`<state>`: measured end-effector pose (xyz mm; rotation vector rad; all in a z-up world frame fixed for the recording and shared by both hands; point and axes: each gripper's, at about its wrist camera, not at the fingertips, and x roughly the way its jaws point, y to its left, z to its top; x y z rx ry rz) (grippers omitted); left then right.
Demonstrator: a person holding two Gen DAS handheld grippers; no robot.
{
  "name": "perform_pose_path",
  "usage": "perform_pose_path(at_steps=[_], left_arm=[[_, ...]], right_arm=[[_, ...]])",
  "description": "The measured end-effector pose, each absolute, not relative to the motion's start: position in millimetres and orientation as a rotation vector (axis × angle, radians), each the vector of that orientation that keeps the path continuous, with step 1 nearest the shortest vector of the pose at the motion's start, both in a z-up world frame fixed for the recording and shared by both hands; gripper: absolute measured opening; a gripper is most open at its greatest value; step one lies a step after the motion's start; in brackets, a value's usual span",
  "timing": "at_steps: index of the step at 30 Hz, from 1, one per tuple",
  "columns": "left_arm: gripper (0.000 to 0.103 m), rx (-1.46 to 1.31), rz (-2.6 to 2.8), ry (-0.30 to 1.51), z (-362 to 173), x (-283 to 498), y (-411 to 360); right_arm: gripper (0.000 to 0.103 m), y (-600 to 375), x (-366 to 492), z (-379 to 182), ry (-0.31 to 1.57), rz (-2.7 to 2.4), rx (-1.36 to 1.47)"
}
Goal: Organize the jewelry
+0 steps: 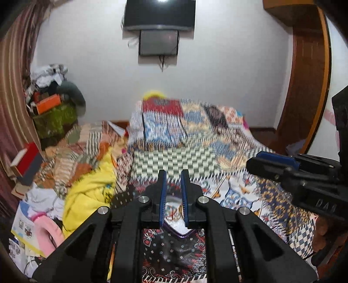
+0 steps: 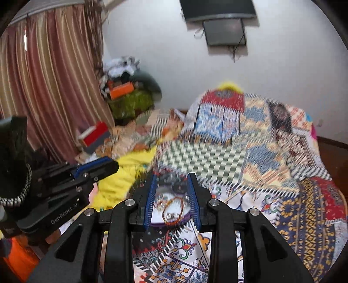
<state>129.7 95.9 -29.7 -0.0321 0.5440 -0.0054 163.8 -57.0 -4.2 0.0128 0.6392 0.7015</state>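
A clear tray with a purple rim (image 2: 159, 224) lies on the patterned bedspread, seen in the right wrist view. It holds a gold-orange bracelet (image 2: 171, 208) and small shiny pieces. My right gripper (image 2: 172, 177) hovers over it, blue pads apart and not touching anything. The left wrist view shows the same tray (image 1: 176, 234) below my left gripper (image 1: 173, 174), whose pads stand a narrow gap apart with nothing between them. Each gripper also appears in the other's view: the right gripper (image 1: 256, 161) at the right, the left gripper (image 2: 108, 166) at the left. Both views are motion-blurred.
The bed carries a patchwork quilt (image 1: 195, 130), a checkered cloth (image 2: 206, 161) and a yellow garment (image 1: 91, 191). Boxes and a red book (image 1: 28, 161) are piled at the left by the curtain (image 2: 54, 76). A dark screen (image 1: 158, 15) hangs on the white wall.
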Motion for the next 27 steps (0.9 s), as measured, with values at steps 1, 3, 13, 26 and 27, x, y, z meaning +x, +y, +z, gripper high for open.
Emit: perform_pose_path(at_steps=[1,3,13,26,27], left_arm=[[0.019,-0.028,0.000,0.515,-23,123,94],[0.029,-0.024,0.012,0.448,-9,106,90],[0.063,-0.020,0.066,0.257,27,50,77],[0.088,-0.044,0.121,0.207,30,33,79],[0.088,-0.047,0.122,0.208,29,33,80]], right_arm=[[0.026,-61,158,4,0.608,0.694,0.021],[0.026,-68,146,19,0.551,0.680,0.031],[0.061,-87,97,58,0.322,0.590,0.045],[0.086,-91,79,62,0.245,0.488,0.029],[0.086,-91,79,62,0.247,0.489,0.027]])
